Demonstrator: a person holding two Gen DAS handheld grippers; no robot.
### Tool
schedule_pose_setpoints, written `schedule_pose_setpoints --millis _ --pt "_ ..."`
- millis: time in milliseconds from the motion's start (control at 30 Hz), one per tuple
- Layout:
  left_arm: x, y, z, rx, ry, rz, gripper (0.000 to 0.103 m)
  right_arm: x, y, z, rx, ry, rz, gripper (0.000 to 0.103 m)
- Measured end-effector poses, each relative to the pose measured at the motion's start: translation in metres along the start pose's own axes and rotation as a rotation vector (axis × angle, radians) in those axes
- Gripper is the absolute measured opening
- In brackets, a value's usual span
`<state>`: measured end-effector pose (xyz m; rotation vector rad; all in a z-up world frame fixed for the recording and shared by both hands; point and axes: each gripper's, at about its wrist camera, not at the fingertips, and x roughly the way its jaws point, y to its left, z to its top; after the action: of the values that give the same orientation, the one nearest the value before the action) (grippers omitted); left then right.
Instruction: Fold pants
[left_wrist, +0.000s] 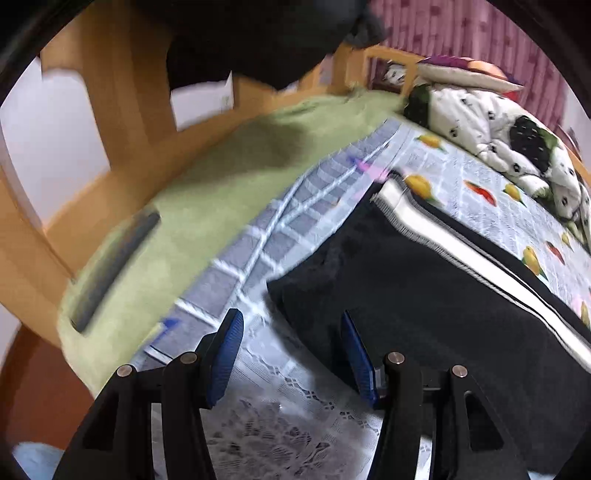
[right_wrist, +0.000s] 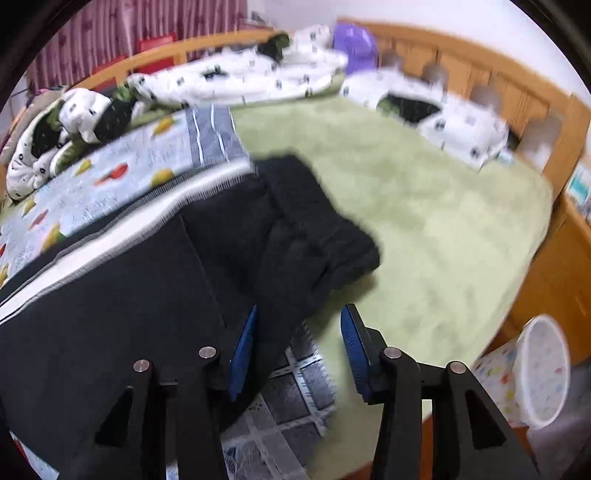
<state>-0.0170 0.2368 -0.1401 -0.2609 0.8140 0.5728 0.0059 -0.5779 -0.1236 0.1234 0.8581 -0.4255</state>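
Black pants (left_wrist: 424, 295) with a white side stripe (left_wrist: 424, 229) lie flat on the bed. In the left wrist view my left gripper (left_wrist: 291, 325) is open and empty, its blue pads straddling the near corner of the pants just above the quilt. In the right wrist view the pants (right_wrist: 147, 295) lie with a bunched, ribbed end (right_wrist: 317, 236) folded over onto the green blanket. My right gripper (right_wrist: 299, 321) is open and empty over that end's near edge.
A fruit-print quilt (left_wrist: 480, 173) and a green blanket (right_wrist: 424, 221) cover the bed. A white spotted duvet (right_wrist: 240, 77) is heaped at the far side. A wooden bed frame (right_wrist: 498, 85) surrounds it. A white bin (right_wrist: 543, 369) stands on the floor at right.
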Motion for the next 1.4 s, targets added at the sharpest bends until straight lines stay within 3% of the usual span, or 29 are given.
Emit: schedule_pose_setpoints --millis 100,133,167,267,333,500,633,767,833,867,967,1100,1267,1400 --pt "-0.025 -0.010 0.012 0.062 -0.079 -0.038 0.053 -0.017 0.017 0.024 -0.052 -0.023 0.059 0.052" --pt "-0.029 -0.014 0.016 0.070 -0.087 -0.053 0.058 -0.019 0.034 0.035 -0.091 -0.041 0.098 0.054" --pt "-0.032 -0.022 0.026 0.085 -0.089 -0.095 0.064 -0.020 0.049 0.041 -0.122 -0.053 0.125 0.057" --pt "-0.027 -0.051 0.055 0.131 -0.062 -0.217 0.065 -0.012 0.112 0.056 -0.251 -0.064 0.245 0.057" --pt "-0.013 -0.073 0.077 0.150 -0.035 -0.250 0.065 -0.001 0.155 0.062 -0.334 -0.056 0.338 0.058" --pt "0.034 -0.103 0.107 0.149 -0.002 -0.244 0.065 0.021 0.250 0.055 -0.524 -0.002 0.451 0.057" --pt "0.058 -0.107 0.111 0.135 0.024 -0.244 0.065 0.034 0.288 0.051 -0.660 0.045 0.492 0.057" --pt "0.066 -0.108 0.114 0.130 0.025 -0.238 0.065 0.065 0.301 0.056 -0.691 0.091 0.483 0.057" --pt "0.067 -0.106 0.115 0.125 0.031 -0.245 0.065 0.079 0.300 0.054 -0.702 0.157 0.498 0.037" --pt "0.066 -0.105 0.115 0.126 0.029 -0.242 0.065 0.080 0.297 0.050 -0.711 0.145 0.496 0.020" --pt "0.065 -0.106 0.115 0.137 0.012 -0.230 0.065 0.069 0.288 0.045 -0.736 0.069 0.496 0.006" --pt "0.069 -0.106 0.116 0.127 -0.001 -0.202 0.065 0.054 0.272 0.062 -0.597 -0.031 0.561 0.005" --pt "0.088 -0.105 0.113 0.112 0.045 -0.159 0.065 0.088 0.295 0.048 -0.636 0.011 0.468 0.005" --pt "0.098 -0.102 0.112 0.113 0.038 -0.126 0.065 0.073 0.281 0.057 -0.569 -0.024 0.473 0.007"
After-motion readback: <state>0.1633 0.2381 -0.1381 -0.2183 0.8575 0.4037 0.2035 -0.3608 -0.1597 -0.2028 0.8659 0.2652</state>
